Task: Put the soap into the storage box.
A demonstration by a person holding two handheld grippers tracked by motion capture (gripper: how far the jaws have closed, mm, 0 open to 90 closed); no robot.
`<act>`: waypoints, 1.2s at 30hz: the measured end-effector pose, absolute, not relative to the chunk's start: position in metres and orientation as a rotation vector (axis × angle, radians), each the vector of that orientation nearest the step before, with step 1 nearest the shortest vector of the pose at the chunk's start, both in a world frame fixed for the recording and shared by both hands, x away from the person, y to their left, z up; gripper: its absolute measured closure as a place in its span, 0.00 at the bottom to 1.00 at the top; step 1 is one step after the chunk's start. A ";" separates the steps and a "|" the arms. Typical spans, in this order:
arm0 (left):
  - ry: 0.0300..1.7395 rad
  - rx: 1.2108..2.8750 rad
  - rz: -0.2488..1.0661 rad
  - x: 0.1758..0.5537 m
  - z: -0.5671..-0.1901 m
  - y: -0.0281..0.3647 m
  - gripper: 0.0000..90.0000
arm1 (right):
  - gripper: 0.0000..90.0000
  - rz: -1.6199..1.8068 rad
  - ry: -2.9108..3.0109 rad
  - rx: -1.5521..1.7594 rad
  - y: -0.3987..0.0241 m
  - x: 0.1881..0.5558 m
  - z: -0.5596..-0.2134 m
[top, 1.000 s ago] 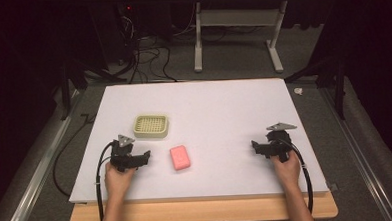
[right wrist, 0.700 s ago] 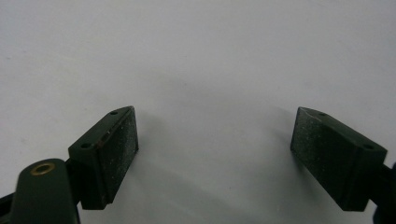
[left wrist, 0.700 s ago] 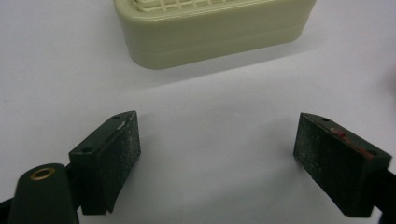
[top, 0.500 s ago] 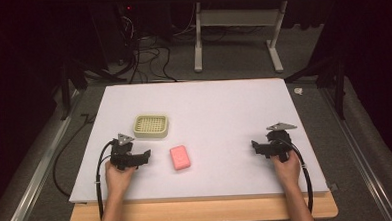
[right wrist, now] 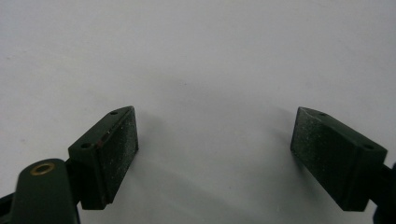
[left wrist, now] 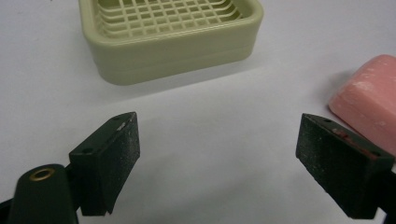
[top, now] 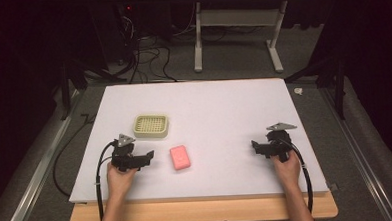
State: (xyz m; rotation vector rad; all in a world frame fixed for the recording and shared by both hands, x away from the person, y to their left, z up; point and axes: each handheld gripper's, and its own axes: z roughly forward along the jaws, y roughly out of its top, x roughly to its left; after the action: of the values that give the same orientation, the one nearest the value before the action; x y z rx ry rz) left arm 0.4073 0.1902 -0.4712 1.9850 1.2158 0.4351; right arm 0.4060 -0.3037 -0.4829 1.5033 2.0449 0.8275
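nothing on the table has shifted since the earlier pictures: both hands, both grippers and both objects sit where they did a second ago.

left side, high view: the person's left hand (top: 117, 173) rests on the white table (top: 219, 104) near its front edge, holding the left gripper (top: 147, 157), which lies low on the surface with its tips toward the right. its cable (top: 100, 162) loops back along the forearm. left gripper view: the jaws stand wide apart with bare table between them, gripping nothing.

container: a pale green soap dish (top: 150, 126) with a grid-pattern insert sits just beyond the left gripper, flat on the table. left gripper view shows the soap dish (left wrist: 170, 35) ahead and slightly left of the jaws; the grid holds no contents in the part seen, though its far edge is cut off by the frame.

centre: a pink soap bar (top: 180, 157) lies on the table outside the dish, near it and to its front right, just beside the left gripper's tips but apart from them. in the left gripper view the soap bar (left wrist: 369, 100) lies close behind the right-hand jaw; contact cannot be confirmed.

right side: the right hand (top: 286, 167) holds the right gripper (top: 255, 148) on the table, well apart from both objects, tips toward the left. right gripper view (right wrist: 214, 140): jaws wide apart over bare white surface, holding nothing.
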 end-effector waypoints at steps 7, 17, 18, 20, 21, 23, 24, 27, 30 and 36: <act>1.146 2.021 0.440 0.397 -0.463 0.180 0.15 | 0.17 0.826 2.045 1.503 -0.304 0.406 -0.483; 1.052 2.013 0.437 0.385 -0.449 0.166 0.13 | 0.17 0.826 2.044 1.504 -0.304 0.406 -0.483; 1.038 2.013 0.440 0.384 -0.448 0.165 0.14 | 0.17 0.826 2.045 1.502 -0.304 0.406 -0.483; 1.020 2.009 0.435 0.382 -0.447 0.163 0.14 | 0.17 0.826 2.045 1.504 -0.304 0.406 -0.483; 1.012 2.008 0.431 0.381 -0.447 0.161 0.14 | 0.17 0.825 2.045 1.503 -0.304 0.406 -0.483; 0.997 2.012 0.413 0.379 -0.447 0.158 0.14 | 0.17 0.826 2.045 1.503 -0.304 0.406 -0.483; 0.987 2.016 0.413 0.378 -0.446 0.157 0.13 | 0.17 0.826 2.044 1.504 -0.304 0.406 -0.483; 0.959 2.027 0.402 0.376 -0.445 0.151 0.13 | 0.17 0.826 2.045 1.504 -0.304 0.406 -0.483; 0.937 2.038 0.381 0.376 -0.447 0.144 0.12 | 0.17 0.827 2.045 1.502 -0.304 0.406 -0.483; 0.902 2.084 0.361 0.378 -0.453 0.128 0.09 | 0.17 0.827 2.045 1.502 -0.304 0.406 -0.483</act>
State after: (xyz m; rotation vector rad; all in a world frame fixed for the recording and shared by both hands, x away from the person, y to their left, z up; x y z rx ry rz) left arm 0.3781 0.1285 -0.4525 2.0840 0.9019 0.3608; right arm 0.4062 -0.3038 -0.4829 1.5022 2.0450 0.8269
